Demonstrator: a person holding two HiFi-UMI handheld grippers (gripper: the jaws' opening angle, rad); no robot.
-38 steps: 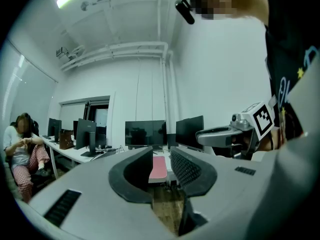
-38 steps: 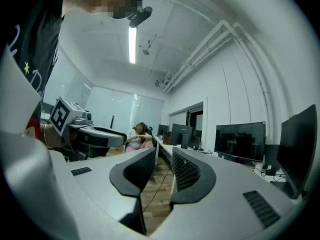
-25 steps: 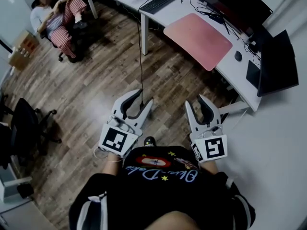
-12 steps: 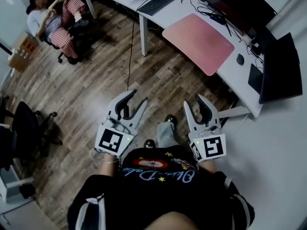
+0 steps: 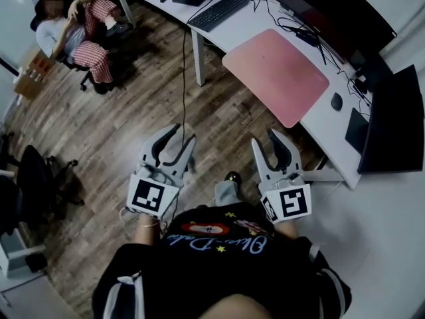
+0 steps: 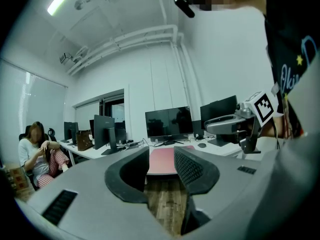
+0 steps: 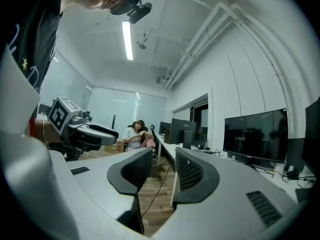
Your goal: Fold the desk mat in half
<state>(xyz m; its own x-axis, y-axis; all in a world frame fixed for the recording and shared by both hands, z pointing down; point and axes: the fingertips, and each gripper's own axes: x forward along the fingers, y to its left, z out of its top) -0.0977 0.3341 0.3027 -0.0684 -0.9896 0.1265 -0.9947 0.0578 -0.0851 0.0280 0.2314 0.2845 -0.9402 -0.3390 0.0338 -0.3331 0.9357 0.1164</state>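
Office with wood floor point(image 5: 133, 111), pink desk mat point(image 5: 275, 75) flat on white worktop point(image 5: 252, 22), well ahead of left gripper point(image 5: 179, 133) and right gripper point(image 5: 265, 138), fingers of both partly apart, holding nothing

**Mat on the desk, grippers over the floor**

The desk mat point(image 5: 275, 76) lies on the desk point(image 5: 315, 111), reaching its front edge. A keyboard point(image 5: 218, 13) sits to the mat's left, a mouse point(image 5: 336, 102) near its right, and a monitor point(image 5: 332, 5) behind. The left gripper point(image 5: 180, 135) and right gripper point(image 5: 264, 138) hang side by side over the floor point(image 5: 133, 105), well apart from the desk. A seated person point(image 5: 73, 28) is far left, with an empty chair point(image 5: 36, 178) nearer.
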